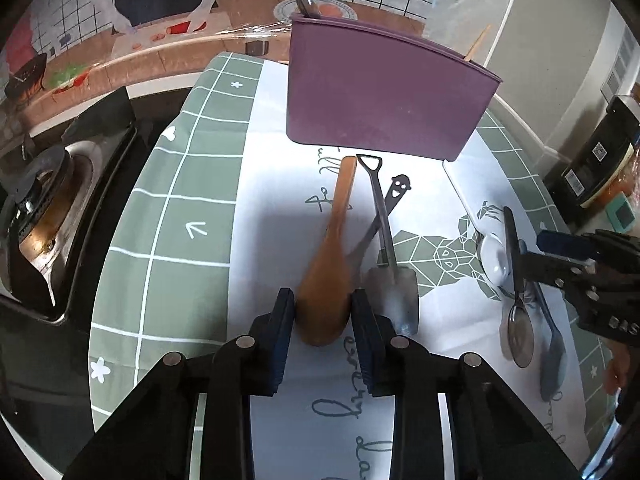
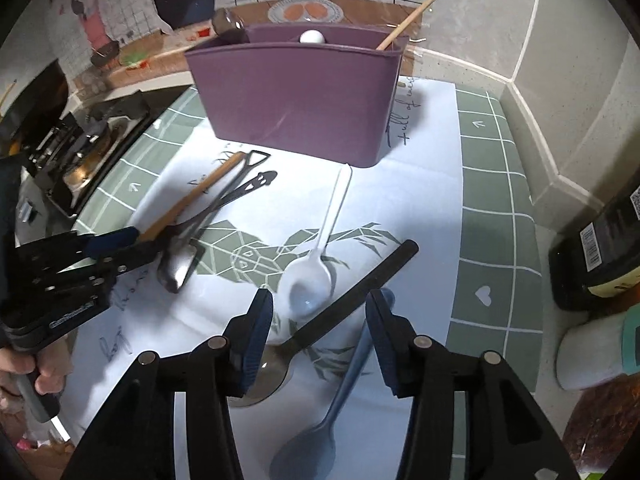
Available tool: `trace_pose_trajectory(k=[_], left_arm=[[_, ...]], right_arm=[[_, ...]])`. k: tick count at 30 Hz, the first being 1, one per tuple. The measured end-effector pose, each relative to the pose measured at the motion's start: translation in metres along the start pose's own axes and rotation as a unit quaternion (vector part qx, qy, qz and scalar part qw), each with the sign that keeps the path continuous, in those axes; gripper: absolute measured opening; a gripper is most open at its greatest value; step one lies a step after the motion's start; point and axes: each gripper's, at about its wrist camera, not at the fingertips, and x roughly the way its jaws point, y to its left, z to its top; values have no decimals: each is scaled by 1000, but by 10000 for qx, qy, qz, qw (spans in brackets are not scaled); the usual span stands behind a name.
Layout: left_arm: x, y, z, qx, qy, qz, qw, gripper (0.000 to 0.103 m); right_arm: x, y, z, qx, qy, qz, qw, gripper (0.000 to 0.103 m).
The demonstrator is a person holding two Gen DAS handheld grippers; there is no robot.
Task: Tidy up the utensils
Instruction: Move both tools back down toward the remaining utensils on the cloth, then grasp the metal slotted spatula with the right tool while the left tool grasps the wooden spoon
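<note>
Left gripper (image 1: 323,310) clamped on the bowl of the wooden spoon (image 1: 329,262) lying on the mat (image 1: 168,220) before the purple caddy (image 1: 384,92); right gripper (image 2: 320,338) spread, unclamped, astride the black-handled spoon (image 2: 320,330) beside the white spoon (image 2: 310,280).

counter draped in a green grid-pattern cloth (image 1: 168,216) with a white printed panel (image 2: 420,184) down its middle. gas hob (image 1: 44,216) just beside the cloth. grey tiled wall (image 2: 560,80) behind, cartoon kitchen mural (image 1: 120,20) along its base. dark jar (image 2: 600,256) near the corner.
</note>
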Motion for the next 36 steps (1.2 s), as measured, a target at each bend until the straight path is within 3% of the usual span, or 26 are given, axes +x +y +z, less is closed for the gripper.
trace_pose_trajectory(k=[12,17,24,27,30,36], left_arm=[[-36,4,-24,36,89,-23,10000,30],[-45,-3,-27,170,142,-285,9993,30],[-50,-3,-24,257,156,-213,9993,32],[-51,1,-21,271,150,-186,9993,38],[-49,4,-15,284,205,-205,9992,43],[-27,-4,3,378,575,-578,9960,46]], right_arm=[[41,9,46,148,169,-270,9994,46],[40,23,56,107,54,164,9998,46],[55,60,77,246,-31,612,9978,42],[70,76,84,152,102,431,9989,32],[76,78,81,73,233,222,9995,12],[52,50,62,84,251,265,9993,5]])
